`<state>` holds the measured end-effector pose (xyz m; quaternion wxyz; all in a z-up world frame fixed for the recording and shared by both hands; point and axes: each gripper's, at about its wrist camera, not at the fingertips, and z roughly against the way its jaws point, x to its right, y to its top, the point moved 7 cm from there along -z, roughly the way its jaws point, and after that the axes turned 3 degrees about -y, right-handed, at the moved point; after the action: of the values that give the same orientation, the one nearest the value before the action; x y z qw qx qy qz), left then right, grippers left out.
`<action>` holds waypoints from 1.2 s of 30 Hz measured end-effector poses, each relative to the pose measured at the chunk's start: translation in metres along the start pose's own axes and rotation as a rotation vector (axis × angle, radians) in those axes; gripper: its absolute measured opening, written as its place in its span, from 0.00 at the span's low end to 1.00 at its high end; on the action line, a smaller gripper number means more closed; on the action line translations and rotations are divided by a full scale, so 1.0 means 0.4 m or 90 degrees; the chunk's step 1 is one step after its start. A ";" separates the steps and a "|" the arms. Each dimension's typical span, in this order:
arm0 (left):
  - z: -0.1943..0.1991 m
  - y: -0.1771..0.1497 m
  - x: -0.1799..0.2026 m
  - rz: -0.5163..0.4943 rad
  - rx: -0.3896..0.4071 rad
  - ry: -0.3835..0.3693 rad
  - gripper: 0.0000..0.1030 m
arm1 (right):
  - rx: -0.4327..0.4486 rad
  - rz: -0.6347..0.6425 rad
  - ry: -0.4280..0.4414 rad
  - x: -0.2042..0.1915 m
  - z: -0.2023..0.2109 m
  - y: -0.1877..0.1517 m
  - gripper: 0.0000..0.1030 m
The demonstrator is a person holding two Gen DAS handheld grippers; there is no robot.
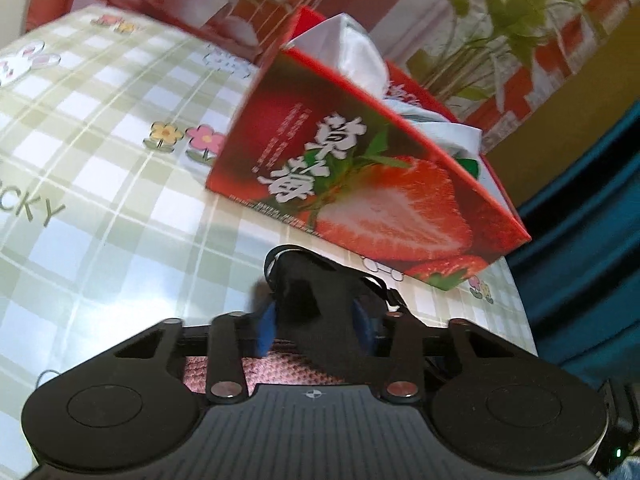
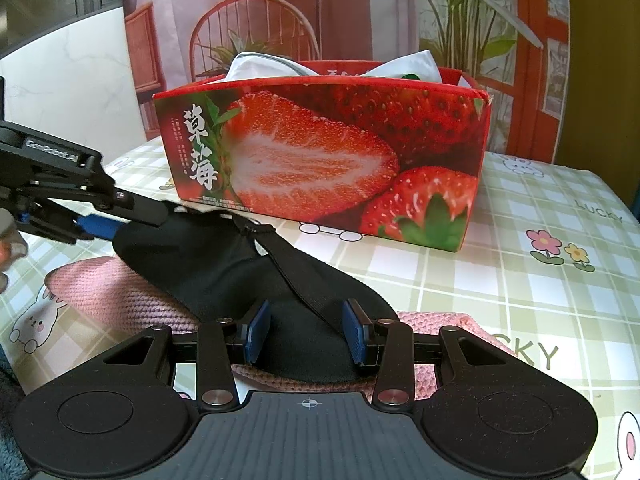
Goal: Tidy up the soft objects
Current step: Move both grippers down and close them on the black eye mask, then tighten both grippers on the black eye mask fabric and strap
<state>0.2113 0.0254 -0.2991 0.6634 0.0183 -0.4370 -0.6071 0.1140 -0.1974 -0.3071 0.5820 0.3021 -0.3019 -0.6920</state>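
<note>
Right gripper [image 2: 307, 330]: blue pads part-open, set either side of the near end of a black eye mask [image 2: 224, 256], not pinching it. Left gripper [image 1: 316, 320]: pads closed on the mask's far end. Mask lies across a pink knitted cloth [image 2: 132, 300] on the checked tablecloth [image 2: 520, 280]. Just behind, a strawberry-print box [image 2: 320, 156] holds white fabric [image 2: 260, 66].

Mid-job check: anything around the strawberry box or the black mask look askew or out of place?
One oddity: the black eye mask lies draped over the pink knit piece rather than flat on the table, its strap twisted across it. White soft items bulge above the strawberry box rim. No spill or damage shows.
</note>
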 end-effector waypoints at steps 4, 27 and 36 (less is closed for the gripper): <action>0.023 -0.014 0.025 -0.069 0.010 0.021 0.16 | -0.001 -0.004 0.002 0.002 -0.001 0.000 0.36; 0.020 -0.098 -0.001 -0.131 -0.015 0.083 0.17 | 0.033 -0.108 -0.037 0.065 0.065 0.003 0.49; 0.014 -0.101 -0.005 -0.127 -0.012 0.078 0.17 | 0.043 -0.149 -0.064 0.098 0.062 -0.008 0.54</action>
<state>0.1762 0.0194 -0.3192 0.6252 0.0928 -0.3859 -0.6720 0.0876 -0.2339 -0.2964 0.4710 0.3192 -0.3167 -0.7589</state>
